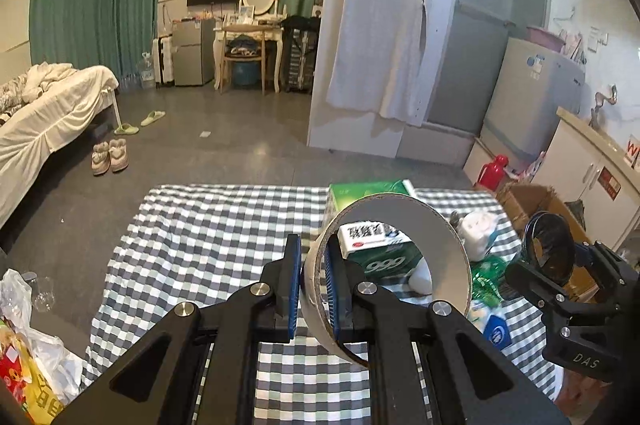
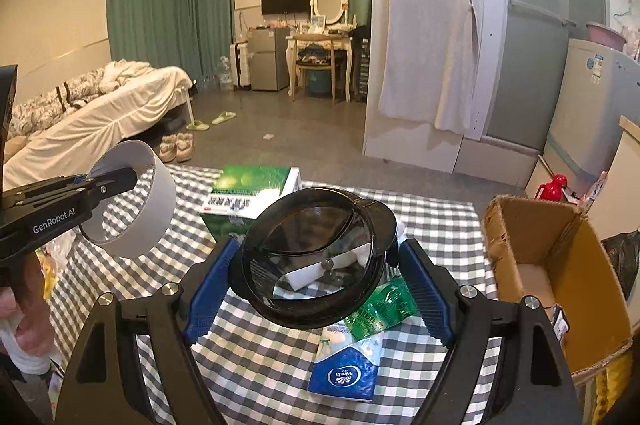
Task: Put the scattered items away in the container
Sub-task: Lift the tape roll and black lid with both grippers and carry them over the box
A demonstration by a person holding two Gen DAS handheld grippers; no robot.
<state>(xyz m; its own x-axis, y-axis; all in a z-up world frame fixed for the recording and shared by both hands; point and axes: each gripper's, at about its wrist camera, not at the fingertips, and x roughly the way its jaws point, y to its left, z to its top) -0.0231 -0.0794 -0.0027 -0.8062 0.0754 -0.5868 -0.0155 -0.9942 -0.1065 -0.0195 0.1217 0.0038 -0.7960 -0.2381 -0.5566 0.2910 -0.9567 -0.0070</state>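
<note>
My left gripper is shut on the wall of a wide grey tape roll, one pad inside the ring and one outside, holding it above the checked tablecloth. The right wrist view shows the same tape roll at the left, in the left gripper. My right gripper is shut on a dark see-through round container, its blue pads pressing on both sides. An open cardboard box stands at the table's right edge, beside the right gripper.
On the cloth lie a green medicine box, a green sachet and a blue tissue pack. A plastic bag sits left of the table. Behind are a bed, shoes and a red flask.
</note>
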